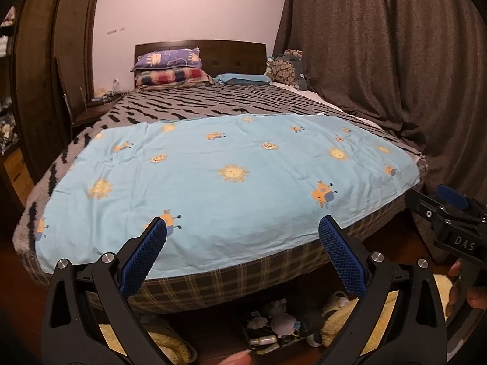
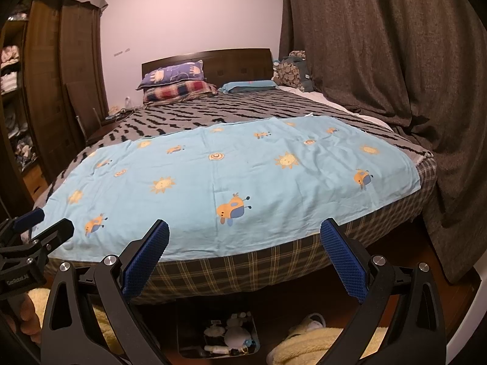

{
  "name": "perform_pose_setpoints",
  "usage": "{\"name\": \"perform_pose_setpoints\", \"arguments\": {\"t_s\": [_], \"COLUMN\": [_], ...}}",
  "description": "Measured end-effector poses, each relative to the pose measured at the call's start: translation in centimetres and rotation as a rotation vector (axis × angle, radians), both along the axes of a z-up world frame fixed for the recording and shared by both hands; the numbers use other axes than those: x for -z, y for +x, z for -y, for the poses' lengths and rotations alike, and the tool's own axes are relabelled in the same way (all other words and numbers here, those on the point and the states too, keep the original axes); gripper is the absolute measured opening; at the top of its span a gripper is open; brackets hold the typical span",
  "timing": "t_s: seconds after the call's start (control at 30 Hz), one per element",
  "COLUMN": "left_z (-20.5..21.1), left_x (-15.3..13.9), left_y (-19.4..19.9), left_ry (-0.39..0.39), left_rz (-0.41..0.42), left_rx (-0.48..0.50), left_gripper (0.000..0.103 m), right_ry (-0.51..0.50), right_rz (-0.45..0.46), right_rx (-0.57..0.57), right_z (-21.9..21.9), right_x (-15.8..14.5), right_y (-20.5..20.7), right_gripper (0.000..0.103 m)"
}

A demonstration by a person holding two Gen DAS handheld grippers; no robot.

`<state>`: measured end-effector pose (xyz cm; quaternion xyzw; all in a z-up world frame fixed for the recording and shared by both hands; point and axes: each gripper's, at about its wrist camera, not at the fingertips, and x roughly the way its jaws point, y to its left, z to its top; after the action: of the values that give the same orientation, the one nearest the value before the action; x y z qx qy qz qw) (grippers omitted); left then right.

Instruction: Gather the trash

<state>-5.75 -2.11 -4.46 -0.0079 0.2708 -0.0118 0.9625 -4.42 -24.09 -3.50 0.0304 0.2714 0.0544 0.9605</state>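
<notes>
My left gripper (image 1: 242,228) is open and empty, held at the foot of a bed. My right gripper (image 2: 245,231) is open and empty beside it; it shows at the right edge of the left wrist view (image 1: 438,203), and the left gripper shows at the left edge of the right wrist view (image 2: 39,225). A light blue sheet with suns and giraffes (image 1: 231,176) (image 2: 231,179) lies flat over the foot of the bed. No loose trash shows on the sheet. A dark tray of small items (image 1: 274,328) (image 2: 222,334) sits on the floor under the bed edge.
A grey and black blanket (image 1: 213,103) covers the far half of the bed, with pillows (image 1: 170,67) at the wooden headboard. Dark curtains (image 1: 380,60) hang on the right, a wardrobe (image 1: 51,70) stands on the left. Yellow fluffy cloth (image 2: 307,346) lies on the floor.
</notes>
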Motion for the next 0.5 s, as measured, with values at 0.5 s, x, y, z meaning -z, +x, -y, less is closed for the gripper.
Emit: {"name": "perform_pose_setpoints", "arguments": {"t_s": [0.5], "left_z": [0.17], "left_x": [-0.36], "left_y": [0.32], "left_ry": [0.042], "left_rz": [0.002], "left_rx": [-0.032], "left_gripper": [0.095], "right_ry": [0.009], "right_rz": [-0.011], "right_rx": [0.010], "right_z": [0.71], "right_x": [0.09], "right_y": [0.20], "right_gripper": [0.100]}}
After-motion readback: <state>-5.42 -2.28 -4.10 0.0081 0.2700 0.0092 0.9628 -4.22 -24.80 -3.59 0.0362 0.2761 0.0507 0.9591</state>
